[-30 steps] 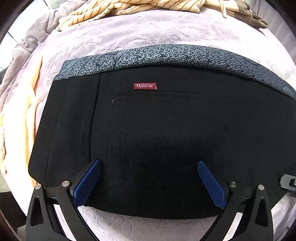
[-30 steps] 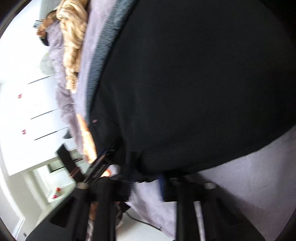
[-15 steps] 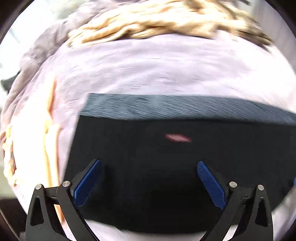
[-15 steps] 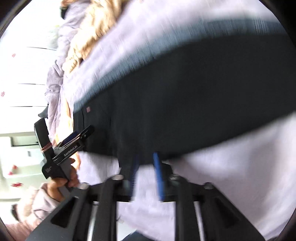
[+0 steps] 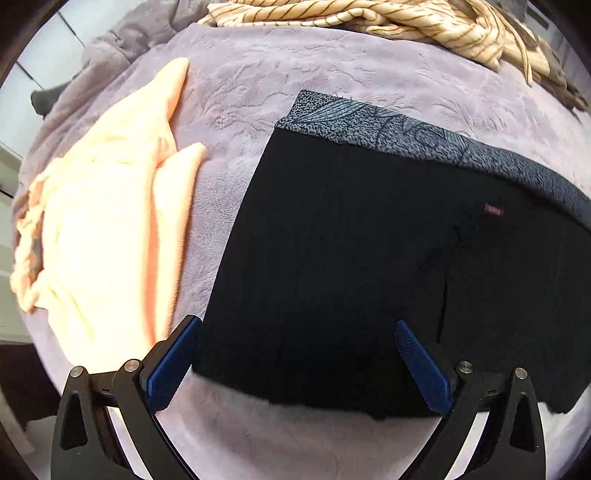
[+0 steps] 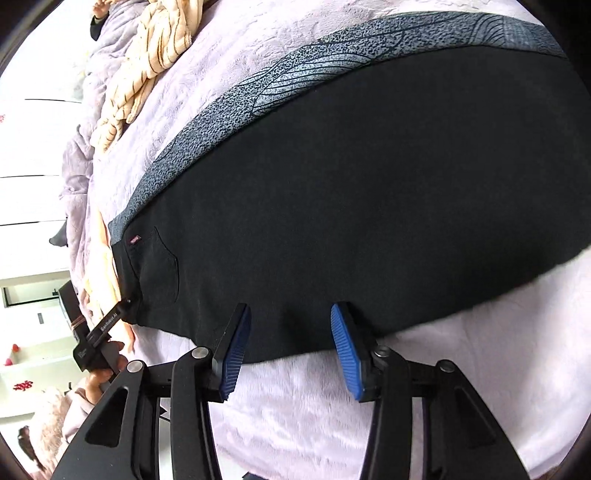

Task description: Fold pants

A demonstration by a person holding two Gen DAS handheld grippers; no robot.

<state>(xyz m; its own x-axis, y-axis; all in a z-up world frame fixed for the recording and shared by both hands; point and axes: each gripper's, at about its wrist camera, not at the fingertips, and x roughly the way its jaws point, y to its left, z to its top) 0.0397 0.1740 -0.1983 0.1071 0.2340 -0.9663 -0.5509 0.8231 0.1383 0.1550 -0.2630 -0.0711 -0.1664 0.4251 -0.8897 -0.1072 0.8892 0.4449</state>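
The black pants [image 5: 351, 258] lie folded flat on the lilac blanket [image 5: 332, 74], with a grey patterned waistband [image 5: 406, 133] along the far edge and a small red label [image 5: 494, 209]. My left gripper [image 5: 295, 343] is open and empty, its blue pads over the pants' near left corner. In the right wrist view the pants [image 6: 351, 184] fill the middle, waistband [image 6: 258, 96] at the far side. My right gripper [image 6: 291, 332] is open and empty at the pants' near edge. The left gripper [image 6: 107, 325] shows at the pants' left end there.
A peach garment [image 5: 103, 221] lies on the blanket left of the pants. A cream striped garment [image 5: 369, 18] is bunched at the far side, also in the right wrist view [image 6: 147, 55]. White furniture [image 6: 29, 258] stands beyond the bed's left edge.
My right gripper has opened and let go of the pants' edge, which now lies flat. My left gripper has shifted left toward the pants' left corner, still open.
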